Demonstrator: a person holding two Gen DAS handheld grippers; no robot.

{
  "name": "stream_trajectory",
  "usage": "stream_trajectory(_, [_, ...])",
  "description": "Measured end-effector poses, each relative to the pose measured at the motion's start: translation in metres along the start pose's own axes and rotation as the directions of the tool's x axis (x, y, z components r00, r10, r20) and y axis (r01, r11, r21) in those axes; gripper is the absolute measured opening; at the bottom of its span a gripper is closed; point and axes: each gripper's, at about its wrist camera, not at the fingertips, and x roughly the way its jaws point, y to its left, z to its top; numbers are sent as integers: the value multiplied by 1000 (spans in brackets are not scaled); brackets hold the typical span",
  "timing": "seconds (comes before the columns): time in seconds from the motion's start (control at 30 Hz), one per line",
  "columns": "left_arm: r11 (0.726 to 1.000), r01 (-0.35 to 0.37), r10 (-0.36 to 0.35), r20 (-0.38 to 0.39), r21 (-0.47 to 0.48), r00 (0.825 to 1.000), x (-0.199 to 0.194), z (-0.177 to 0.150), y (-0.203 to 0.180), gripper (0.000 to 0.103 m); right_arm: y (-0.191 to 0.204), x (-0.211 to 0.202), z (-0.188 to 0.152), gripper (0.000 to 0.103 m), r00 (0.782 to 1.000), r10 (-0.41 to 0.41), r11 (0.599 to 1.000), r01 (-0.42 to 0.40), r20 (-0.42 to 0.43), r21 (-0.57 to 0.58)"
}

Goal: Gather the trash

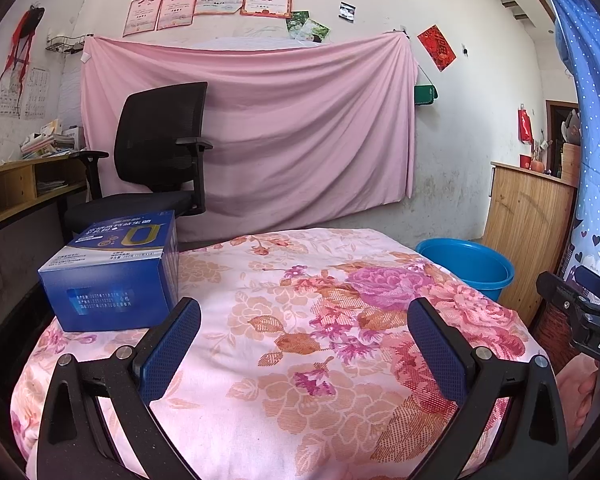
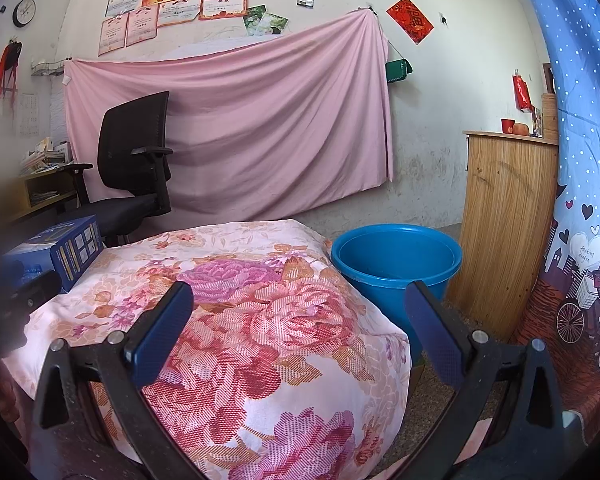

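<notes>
The left tool (image 1: 304, 320) is hovering over a surface draped in a floral quilt (image 1: 300, 360), its blue-padded fingers (image 1: 172, 344) spread wide with nothing between them. The right tool (image 2: 298, 308) is likewise gaping wide and gripping nothing, poised over the quilt's right corner.

A blue carton (image 1: 112, 272) with printed lettering is sitting on the quilt's far left part, just beyond the left tool's left finger and not touching it. The left wrist view is showing its top and front face plainly; the right wrist view is catching only an end of it at the left edge, partly behind the dark, blurred body of the other tool.

A blue plastic bucket (image 2: 396, 268) is standing on the floor just beside the quilt's right side. The right wrist view is looking into its mouth, while the left wrist view is showing only part of its rim past the quilt. Behind, a black office chair (image 1: 160, 152) is standing before a pink sheet (image 1: 260, 128) hung on the wall.
</notes>
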Motion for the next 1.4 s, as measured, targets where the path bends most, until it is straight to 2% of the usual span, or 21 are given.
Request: stream_trajectory(1.4, [1000, 7, -7, 2, 8, 1000, 0, -1, 0, 101, 0, 1, -2, 103, 1000, 3, 1000, -3, -5, 11])
